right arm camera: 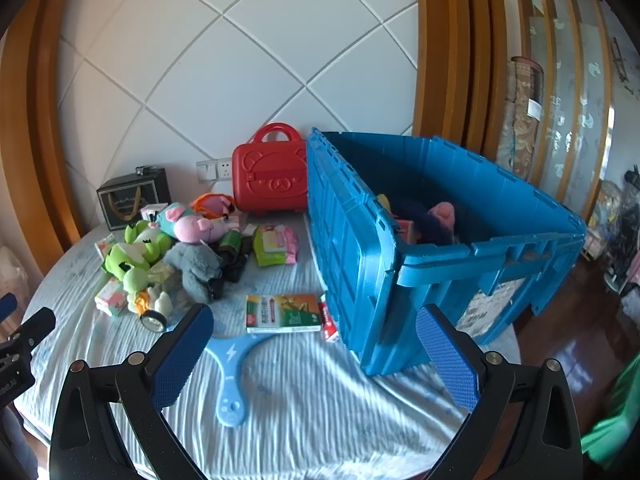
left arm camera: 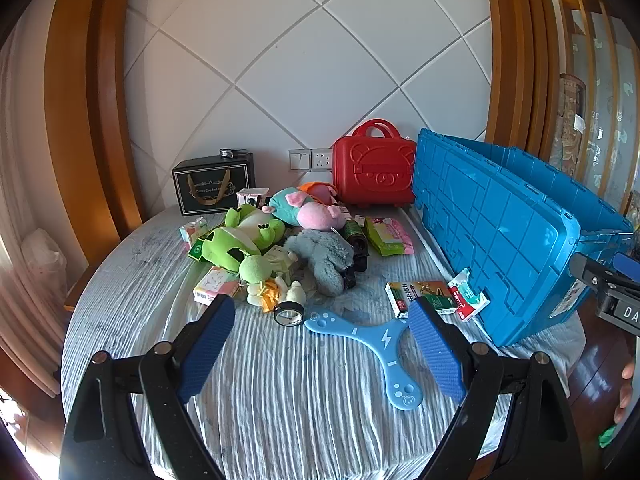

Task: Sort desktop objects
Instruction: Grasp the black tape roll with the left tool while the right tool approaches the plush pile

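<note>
We hold the left hand-held gripper [left arm camera: 322, 338] and the right hand-held gripper [right arm camera: 314, 350] spread wide and empty above the near edge of the round tabletop [left arm camera: 280, 408] with its wrinkled pale blue cloth. A flat light blue three-armed plastic boomerang [left arm camera: 376, 344] lies near that edge. A heap of plush toys [left arm camera: 272, 248] sits toward the far edge, and the large blue plastic crate [right arm camera: 440, 248] stands on the right edge, holding a pink plush [right arm camera: 442, 213].

One blue crate [right arm camera: 360, 264], one red case [left arm camera: 374, 168], one black gift box [left arm camera: 214, 188], one boomerang [left arm camera: 372, 344], one tape roll [left arm camera: 289, 314], four loose plush toys (maybe more buried).
</note>
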The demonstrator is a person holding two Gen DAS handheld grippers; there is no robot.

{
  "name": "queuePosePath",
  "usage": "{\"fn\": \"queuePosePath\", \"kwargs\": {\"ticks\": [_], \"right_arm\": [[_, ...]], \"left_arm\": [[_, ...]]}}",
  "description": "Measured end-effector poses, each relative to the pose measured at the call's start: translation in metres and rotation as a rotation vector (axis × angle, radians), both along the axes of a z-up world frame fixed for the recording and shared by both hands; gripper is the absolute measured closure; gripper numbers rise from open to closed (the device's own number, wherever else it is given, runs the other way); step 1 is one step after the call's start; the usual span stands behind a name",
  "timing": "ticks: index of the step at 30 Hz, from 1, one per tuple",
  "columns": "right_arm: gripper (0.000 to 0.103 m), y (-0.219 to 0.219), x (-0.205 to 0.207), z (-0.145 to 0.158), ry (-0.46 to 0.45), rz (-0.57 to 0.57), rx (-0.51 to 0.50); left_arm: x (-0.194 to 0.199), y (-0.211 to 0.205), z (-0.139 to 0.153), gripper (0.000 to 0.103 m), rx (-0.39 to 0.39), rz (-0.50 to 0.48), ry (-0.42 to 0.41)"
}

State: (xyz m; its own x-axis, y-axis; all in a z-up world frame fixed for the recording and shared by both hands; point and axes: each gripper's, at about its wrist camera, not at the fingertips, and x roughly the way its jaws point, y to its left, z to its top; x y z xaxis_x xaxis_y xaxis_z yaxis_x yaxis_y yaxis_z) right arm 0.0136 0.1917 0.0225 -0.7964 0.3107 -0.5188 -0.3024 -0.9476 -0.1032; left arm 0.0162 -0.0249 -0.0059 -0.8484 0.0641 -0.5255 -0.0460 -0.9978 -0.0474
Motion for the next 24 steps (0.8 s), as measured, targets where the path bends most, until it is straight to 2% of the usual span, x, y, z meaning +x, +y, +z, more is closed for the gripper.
{"fn": "queuePosePath", "kwargs": {"ticks": [10, 16, 20, 24], "right_arm": [[0.0, -0.007, 0.009, -0.003, -0.007, -0.023, 0.002], [0.0, -0.014, 0.012, -0.014, -0.032, -0.026, 0.003], [0.0, -0.018, -0.001, -0.034, -0.095, 0.0, -0.006], [0.0, -0.019, -0.024, -0.054, -0.149, 0.038, -0.022]], "left_arm": [[0.006, -0.018, -0.008, 0.014, 0.01, 0.015, -0.019], [0.006, -0.042, -0.031, 0.014, 0.028, 0.045, -0.058], [-0.007, -0.059, -0.055, 0.014, 0.038, 0.094, -0.136], [-0.028, -0.067, -0.081, 0.014, 0.002, 0.13, -0.222]]}}
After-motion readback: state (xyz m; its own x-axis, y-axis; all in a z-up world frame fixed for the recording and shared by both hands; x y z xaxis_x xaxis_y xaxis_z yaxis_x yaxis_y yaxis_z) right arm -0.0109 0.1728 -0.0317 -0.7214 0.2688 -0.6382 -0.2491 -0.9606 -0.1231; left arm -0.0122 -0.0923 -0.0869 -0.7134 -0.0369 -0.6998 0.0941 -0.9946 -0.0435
